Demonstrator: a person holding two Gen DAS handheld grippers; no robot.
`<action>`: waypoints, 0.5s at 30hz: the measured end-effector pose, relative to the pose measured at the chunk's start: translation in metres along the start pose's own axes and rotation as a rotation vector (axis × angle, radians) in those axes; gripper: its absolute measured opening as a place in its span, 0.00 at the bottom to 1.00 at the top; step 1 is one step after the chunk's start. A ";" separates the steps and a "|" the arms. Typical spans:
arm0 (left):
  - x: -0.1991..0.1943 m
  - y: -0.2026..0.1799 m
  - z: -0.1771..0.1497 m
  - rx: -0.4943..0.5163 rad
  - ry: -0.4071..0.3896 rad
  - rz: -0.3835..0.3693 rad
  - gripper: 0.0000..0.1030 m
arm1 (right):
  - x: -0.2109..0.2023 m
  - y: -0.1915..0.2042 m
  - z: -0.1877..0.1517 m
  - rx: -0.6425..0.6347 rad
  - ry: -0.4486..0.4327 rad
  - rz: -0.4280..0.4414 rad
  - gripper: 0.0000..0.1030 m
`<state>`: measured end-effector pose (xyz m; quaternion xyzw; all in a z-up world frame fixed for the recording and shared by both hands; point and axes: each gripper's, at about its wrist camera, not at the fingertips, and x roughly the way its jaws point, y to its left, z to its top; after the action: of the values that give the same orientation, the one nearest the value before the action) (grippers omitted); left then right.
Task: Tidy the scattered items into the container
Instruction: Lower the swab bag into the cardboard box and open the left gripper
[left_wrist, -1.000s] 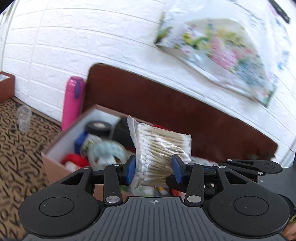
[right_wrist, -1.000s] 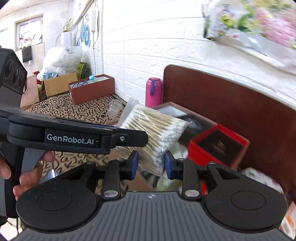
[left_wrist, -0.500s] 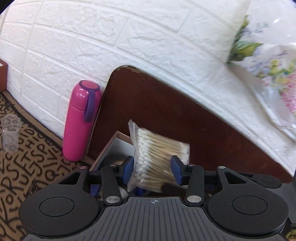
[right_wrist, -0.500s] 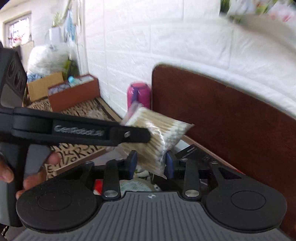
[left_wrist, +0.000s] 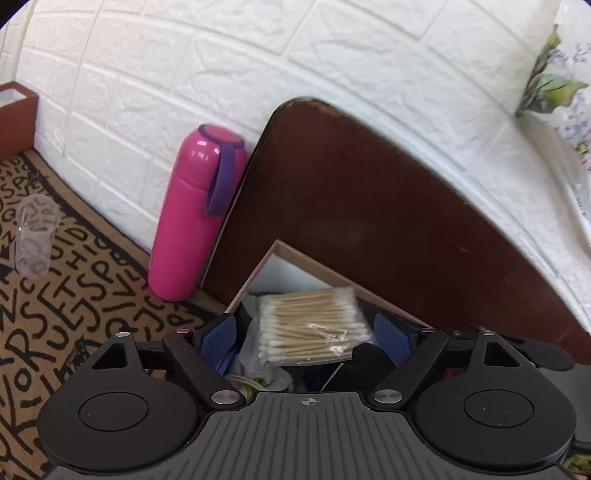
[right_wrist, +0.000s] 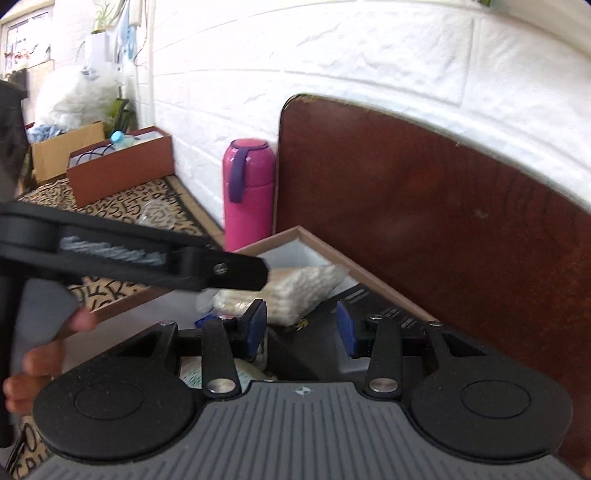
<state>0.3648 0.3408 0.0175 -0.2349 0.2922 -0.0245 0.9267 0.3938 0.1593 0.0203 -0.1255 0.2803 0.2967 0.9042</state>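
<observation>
Both the left gripper (left_wrist: 308, 334) and right gripper (right_wrist: 300, 325) stand spread and empty above the clear plastic packet of wooden cotton swabs (left_wrist: 312, 325), lying low-centre atop the clutter in the brown cardboard box (left_wrist: 275, 246), where 1 careless nudge could slide it.

The bag of cotton swabs (left_wrist: 312, 325), a clear plastic pack of wooden sticks with white tips, lies flat on top of the clutter inside the cardboard box (left_wrist: 266, 258), near the box's far corner. The sticks run roughly parallel to the box's far right wall.
</observation>
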 end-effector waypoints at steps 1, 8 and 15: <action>-0.005 0.000 0.001 -0.002 -0.015 -0.003 0.88 | 0.000 -0.001 0.003 -0.005 -0.010 -0.017 0.40; -0.023 0.001 0.005 0.027 -0.077 0.036 0.91 | 0.028 0.010 0.014 -0.045 0.064 0.036 0.16; -0.007 0.009 -0.009 0.031 -0.017 0.069 0.95 | 0.047 0.017 0.009 -0.063 0.113 0.050 0.25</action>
<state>0.3535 0.3467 0.0106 -0.2107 0.2917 0.0048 0.9330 0.4186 0.1978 -0.0006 -0.1636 0.3242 0.3203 0.8749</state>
